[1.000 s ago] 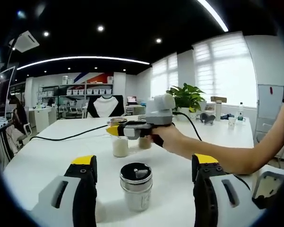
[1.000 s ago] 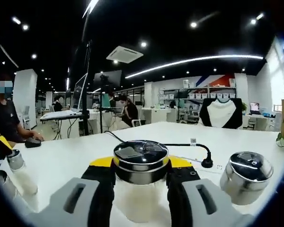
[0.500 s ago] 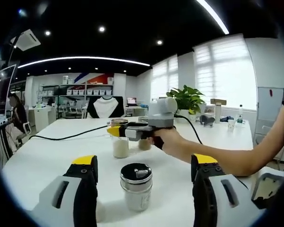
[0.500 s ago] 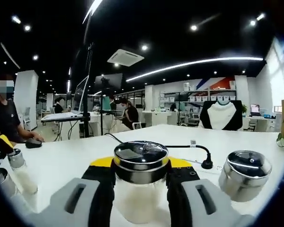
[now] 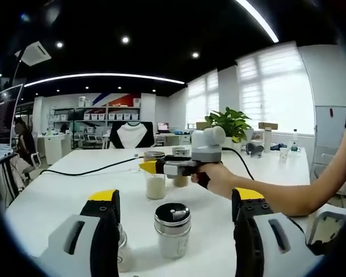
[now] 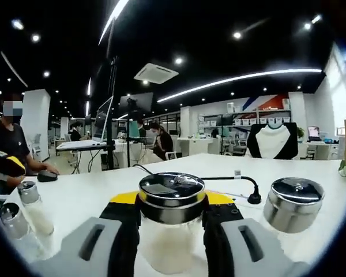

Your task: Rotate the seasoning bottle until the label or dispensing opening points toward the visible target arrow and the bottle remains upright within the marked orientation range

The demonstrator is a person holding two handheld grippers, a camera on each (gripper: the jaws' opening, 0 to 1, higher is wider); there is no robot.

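The right gripper [image 6: 172, 231] keeps its fingers clamped on the seasoning bottle [image 6: 171, 222], barely turned since a second ago, so alignment looks unfinished, while the left gripper [image 5: 172, 239] stays wide open, holding nothing, over a second jar [image 5: 173, 229] on the bench [image 5: 57, 190].

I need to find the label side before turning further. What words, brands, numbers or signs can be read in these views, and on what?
No legible text.
Seasoning bottle in the right gripper: no label or print visible on the side shown.
Bottle between the left gripper's fingers: no readable label.
Shelf bins on the far wall: too small to read.
No target arrow or marking is visible on the table.
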